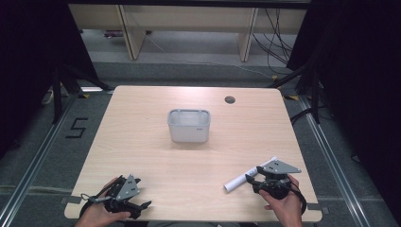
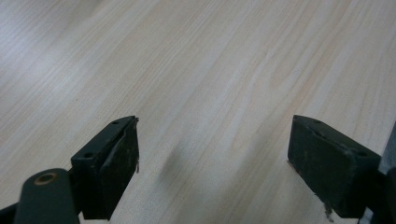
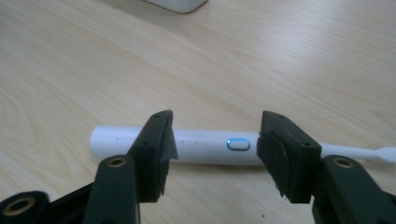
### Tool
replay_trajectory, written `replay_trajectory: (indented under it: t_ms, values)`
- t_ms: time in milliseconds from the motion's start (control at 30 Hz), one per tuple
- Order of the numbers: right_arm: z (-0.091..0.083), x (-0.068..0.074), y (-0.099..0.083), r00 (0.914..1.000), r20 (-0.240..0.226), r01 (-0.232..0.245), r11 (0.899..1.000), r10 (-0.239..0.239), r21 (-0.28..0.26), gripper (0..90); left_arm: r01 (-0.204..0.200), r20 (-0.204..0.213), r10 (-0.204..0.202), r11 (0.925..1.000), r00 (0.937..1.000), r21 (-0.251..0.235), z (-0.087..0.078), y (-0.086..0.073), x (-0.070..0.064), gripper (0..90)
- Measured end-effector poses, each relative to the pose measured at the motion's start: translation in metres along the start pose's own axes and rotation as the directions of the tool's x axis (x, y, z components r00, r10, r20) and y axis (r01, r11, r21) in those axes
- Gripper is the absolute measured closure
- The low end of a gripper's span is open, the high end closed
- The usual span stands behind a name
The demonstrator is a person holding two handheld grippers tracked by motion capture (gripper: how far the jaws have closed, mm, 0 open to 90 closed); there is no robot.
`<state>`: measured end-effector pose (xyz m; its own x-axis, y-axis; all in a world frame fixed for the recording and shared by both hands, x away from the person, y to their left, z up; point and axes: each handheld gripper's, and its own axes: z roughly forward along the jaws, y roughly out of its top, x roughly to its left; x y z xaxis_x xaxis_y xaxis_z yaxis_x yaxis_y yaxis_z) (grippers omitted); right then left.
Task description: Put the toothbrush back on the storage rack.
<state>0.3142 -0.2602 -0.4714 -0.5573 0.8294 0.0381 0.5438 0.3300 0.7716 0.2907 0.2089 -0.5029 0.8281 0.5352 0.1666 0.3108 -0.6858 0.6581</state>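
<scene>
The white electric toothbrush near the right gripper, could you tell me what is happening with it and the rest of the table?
A person holds a gripper in each hand at a wooden table. The right gripper is open with its jaws straddling the white electric toothbrush, which lies flat on the table; whether they touch it is unclear. The left gripper is open over bare wood near the table's front edge. A grey bin stands mid-table, apart from both.

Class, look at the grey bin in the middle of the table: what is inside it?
The bin shows pale inner walls and nothing standing above its rim; its near wall hides the bottom, so a small item there cannot be ruled out.
</scene>
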Motion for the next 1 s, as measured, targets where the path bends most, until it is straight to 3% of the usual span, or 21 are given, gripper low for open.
replay_trajectory:
  t_ms: [33,100,133,200,267,367,433,467,533,600,667,700,733,767,800,833,867,933,1000]
  values:
    - [0.000,0.003,0.001,1.0000,-0.003,-0.009,1.000,0.009,0.006,47.9,0.000,0.000,0.000,1.0000,1.0000,0.000,0.000,0.000,0.000,16.3]
    - [0.002,0.002,0.004,0.9993,-0.018,0.033,0.999,-0.033,-0.010,50.5,-0.016,0.003,0.016,0.9999,0.9999,-0.001,0.000,0.000,0.000,16.3]
    - [0.002,0.006,0.005,1.0000,-0.008,-0.002,1.000,0.002,-0.003,52.6,-0.023,-0.006,0.023,0.9997,0.9997,0.010,0.000,0.000,0.001,16.3]
    - [0.005,0.005,0.007,0.9991,-0.021,0.036,0.999,-0.036,-0.020,55.7,-0.014,0.005,0.014,0.9999,0.9999,0.001,0.000,0.000,0.000,16.3]
    - [0.007,0.009,0.008,0.9996,-0.021,0.016,1.000,-0.016,-0.017,59.7,-0.016,0.004,0.016,0.9999,0.9999,0.002,0.000,0.000,0.000,16.3]
    - [0.011,0.013,0.011,0.9994,-0.028,0.022,1.000,-0.022,-0.008,63.0,-0.017,0.001,0.017,0.9998,0.9999,0.006,0.000,0.000,0.001,16.3]
    - [0.019,0.017,0.014,0.9973,-0.039,0.062,0.998,-0.062,0.007,68.3,-0.015,0.003,0.015,0.9999,0.9999,0.001,0.000,0.000,0.000,16.3]
    - [0.020,0.021,0.015,0.9982,-0.047,0.038,0.999,-0.036,0.037,70.4,-0.015,0.003,0.015,0.9999,0.9999,0.003,0.000,0.000,0.000,16.3]
    - [0.027,0.021,0.017,0.9945,-0.048,0.094,0.995,-0.093,0.030,75.2,-0.017,0.000,0.017,0.9999,0.9999,0.005,0.000,0.000,0.000,16.3]
    - [0.029,0.023,0.018,0.9955,-0.055,0.081,0.996,-0.078,0.045,77.4,-0.019,0.005,0.019,0.9998,0.9998,0.003,0.000,0.000,0.000,16.3]
    - [0.037,0.023,0.020,0.9880,-0.062,0.145,0.988,-0.142,0.046,84.2,-0.015,0.007,0.015,0.9999,0.9999,0.001,0.000,0.000,0.000,16.3]
    - [0.038,0.024,0.020,0.9868,-0.065,0.151,0.987,-0.148,0.046,86.1,-0.016,0.003,0.016,0.9999,0.9999,0.003,0.000,0.000,0.000,16.3]
    - [0.039,0.026,0.021,0.9887,-0.067,0.138,0.989,-0.134,0.050,86.9,-0.014,0.005,0.014,0.9999,0.9999,0.000,0.000,0.000,0.000,16.3]
    - [0.041,0.026,0.021,0.9854,-0.071,0.158,0.986,-0.155,0.047,87.1,-0.011,0.007,0.011,0.9999,0.9999,-0.003,0.000,0.000,-0.001,16.3]
    - [0.041,0.032,0.022,0.9930,-0.082,0.093,0.991,-0.085,0.092,87.2,-0.012,0.007,0.012,0.9999,0.9999,-0.003,0.000,0.000,-0.001,16.3]
    - [0.045,0.028,0.022,0.9848,-0.075,0.161,0.985,-0.157,0.057,87.3,-0.014,0.005,0.014,0.9999,0.9999,0.000,0.000,0.000,0.000,16.3]
    - [0.045,0.031,0.023,0.9880,-0.079,0.139,0.987,-0.133,0.076,87.3,-0.016,0.003,0.016,0.9999,0.9999,0.003,0.000,0.000,0.000,16.3]
    - [0.048,0.032,0.023,0.9852,-0.085,0.155,0.985,-0.149,0.077,87.6,-0.012,0.008,0.012,0.9999,0.9999,-0.003,0.000,0.000,0.000,16.3]
    - [0.049,0.034,0.023,0.9872,-0.092,0.139,0.986,-0.130,0.097,87.7,-0.011,0.008,0.011,0.9999,0.9999,-0.002,0.000,0.000,-0.001,16.3]
